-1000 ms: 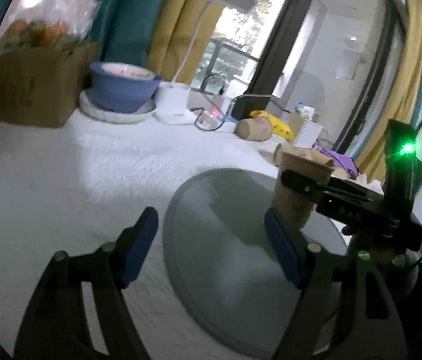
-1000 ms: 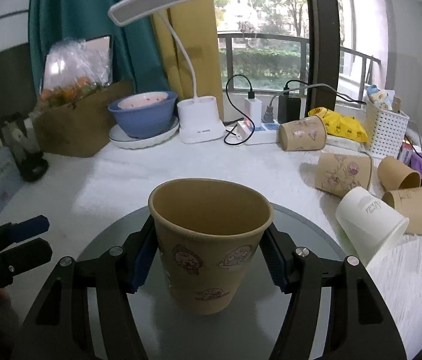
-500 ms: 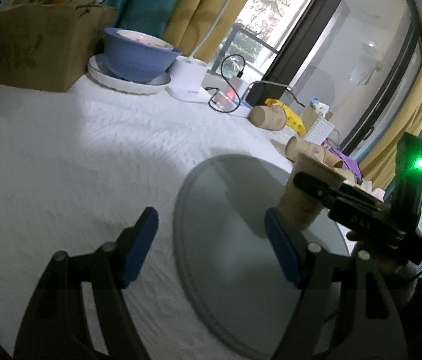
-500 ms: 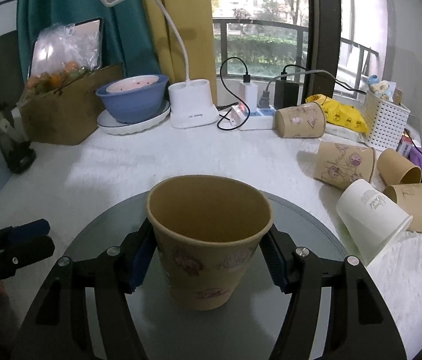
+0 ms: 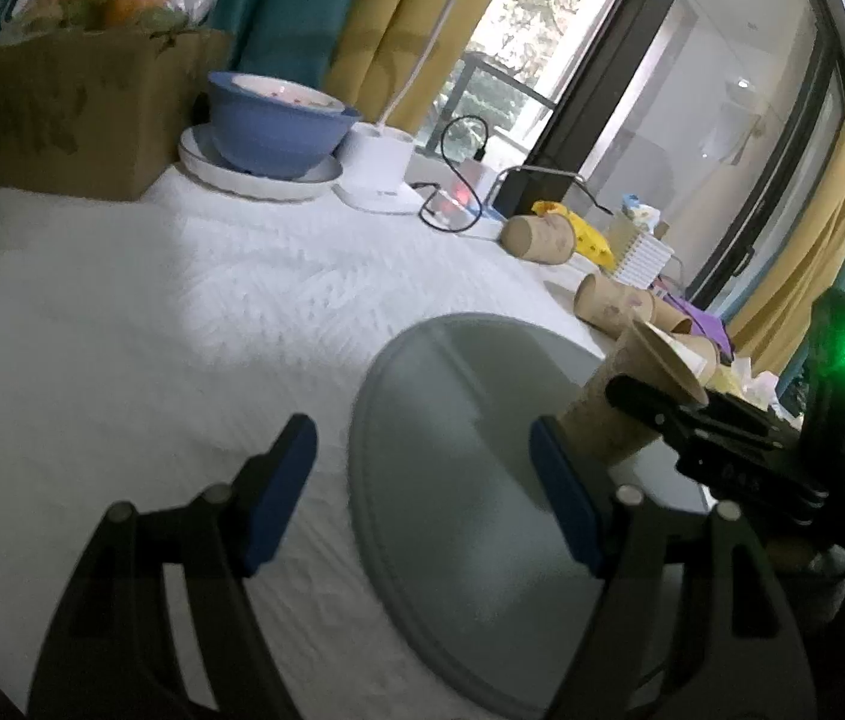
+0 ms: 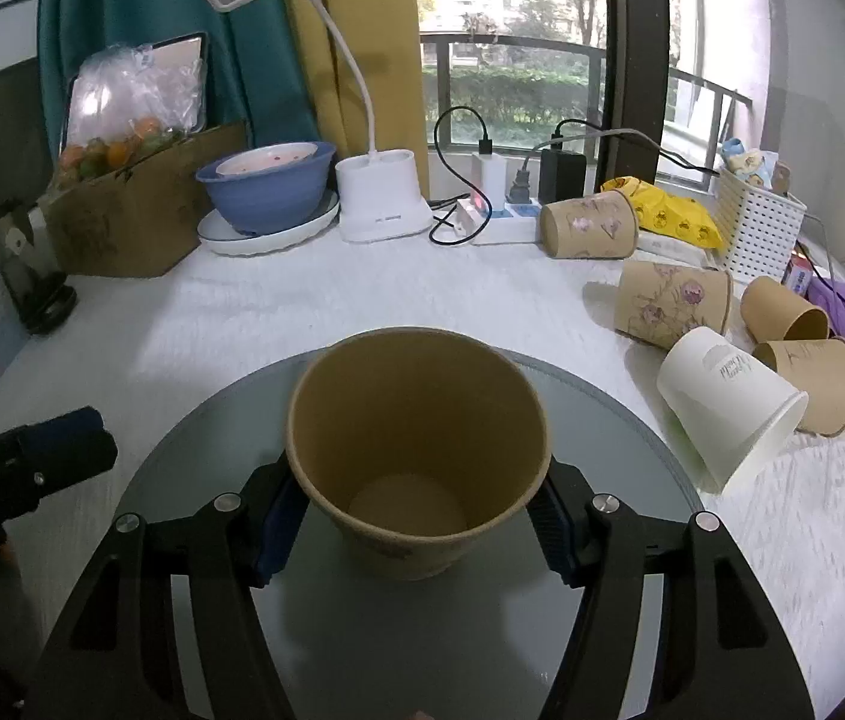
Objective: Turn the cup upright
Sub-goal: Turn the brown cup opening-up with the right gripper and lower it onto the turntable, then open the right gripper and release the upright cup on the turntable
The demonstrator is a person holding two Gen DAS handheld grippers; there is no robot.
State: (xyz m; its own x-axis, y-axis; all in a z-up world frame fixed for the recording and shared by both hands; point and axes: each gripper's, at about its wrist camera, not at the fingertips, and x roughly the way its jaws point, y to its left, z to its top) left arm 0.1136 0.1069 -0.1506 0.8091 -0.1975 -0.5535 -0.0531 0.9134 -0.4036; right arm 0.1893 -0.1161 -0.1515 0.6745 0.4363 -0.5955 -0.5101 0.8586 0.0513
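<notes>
A brown paper cup (image 6: 416,450) stands mouth up over the round grey tray (image 6: 614,420), between my right gripper's (image 6: 416,516) blue pads, which press its sides. In the left wrist view the same cup (image 5: 620,408) leans a little, held by the right gripper's black fingers (image 5: 650,402). My left gripper (image 5: 422,498) is open and empty, low over the white cloth at the tray's (image 5: 452,468) left edge.
Several paper cups lie on their sides right of the tray, among them a white one (image 6: 728,408) and brown ones (image 6: 671,303). At the back stand a cardboard box (image 6: 140,204), a blue bowl (image 6: 266,186), a white lamp base (image 6: 380,198), a power strip and a white basket (image 6: 758,228).
The right gripper has tipped and lowered with the cup, so I now look down into its mouth. The left gripper has shifted a little; the tray looks closer.
</notes>
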